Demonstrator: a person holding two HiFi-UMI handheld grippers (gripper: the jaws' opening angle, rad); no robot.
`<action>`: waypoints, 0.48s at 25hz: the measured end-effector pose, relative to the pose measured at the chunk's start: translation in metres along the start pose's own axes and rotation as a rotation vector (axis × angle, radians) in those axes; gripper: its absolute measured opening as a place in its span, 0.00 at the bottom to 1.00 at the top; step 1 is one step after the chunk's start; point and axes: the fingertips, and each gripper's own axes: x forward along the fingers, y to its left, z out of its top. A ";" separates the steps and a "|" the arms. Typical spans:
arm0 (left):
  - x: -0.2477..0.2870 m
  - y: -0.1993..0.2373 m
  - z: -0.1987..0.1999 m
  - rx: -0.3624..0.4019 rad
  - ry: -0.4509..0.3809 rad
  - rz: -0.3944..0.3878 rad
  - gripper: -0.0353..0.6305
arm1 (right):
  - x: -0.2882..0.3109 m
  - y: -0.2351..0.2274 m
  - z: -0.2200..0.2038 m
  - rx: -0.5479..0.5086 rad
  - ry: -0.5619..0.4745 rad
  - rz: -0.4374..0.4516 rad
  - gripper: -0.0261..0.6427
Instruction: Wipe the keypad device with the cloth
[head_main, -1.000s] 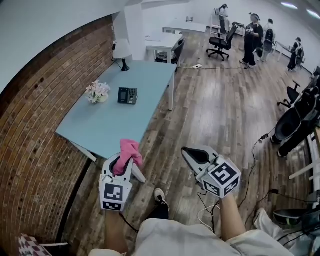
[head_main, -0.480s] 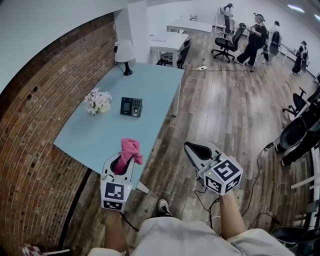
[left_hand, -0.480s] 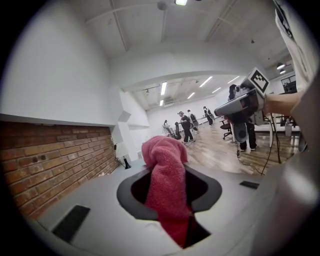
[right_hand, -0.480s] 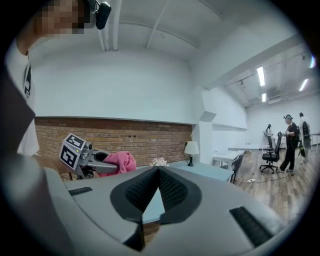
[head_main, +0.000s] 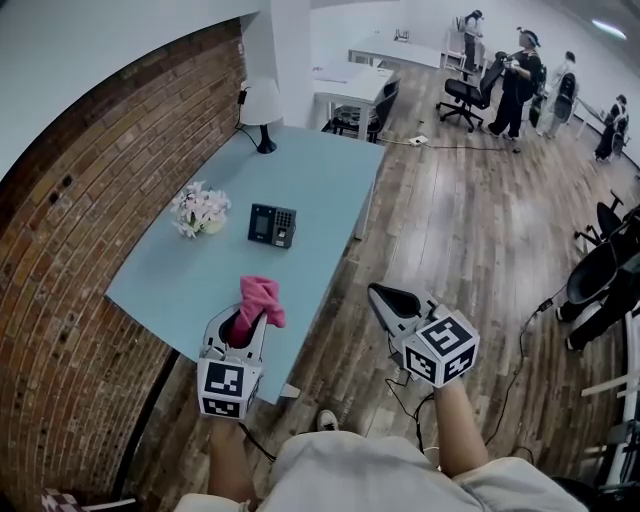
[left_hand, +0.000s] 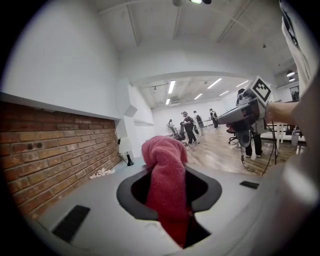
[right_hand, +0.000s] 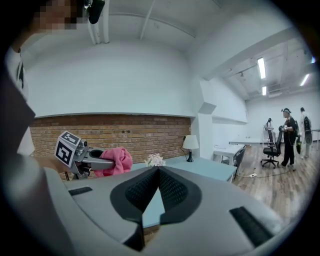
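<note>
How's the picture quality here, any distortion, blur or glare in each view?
Head view: strong fisheye, the brick wall bows; even light, sharp, no glare on the table. Left gripper view: black round vignette; the cloth is sharp up close; strip lights glow far off. Right gripper view: same vignette, a mosaic patch at top left.
</note>
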 end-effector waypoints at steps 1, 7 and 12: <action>0.004 0.004 0.000 -0.003 0.001 0.003 0.25 | 0.005 -0.003 0.001 -0.003 0.002 -0.001 0.05; 0.027 0.022 -0.003 -0.032 0.000 0.025 0.25 | 0.028 -0.027 0.002 -0.005 0.004 -0.028 0.05; 0.051 0.035 -0.006 -0.089 0.005 0.054 0.25 | 0.053 -0.045 0.013 -0.015 -0.005 -0.009 0.05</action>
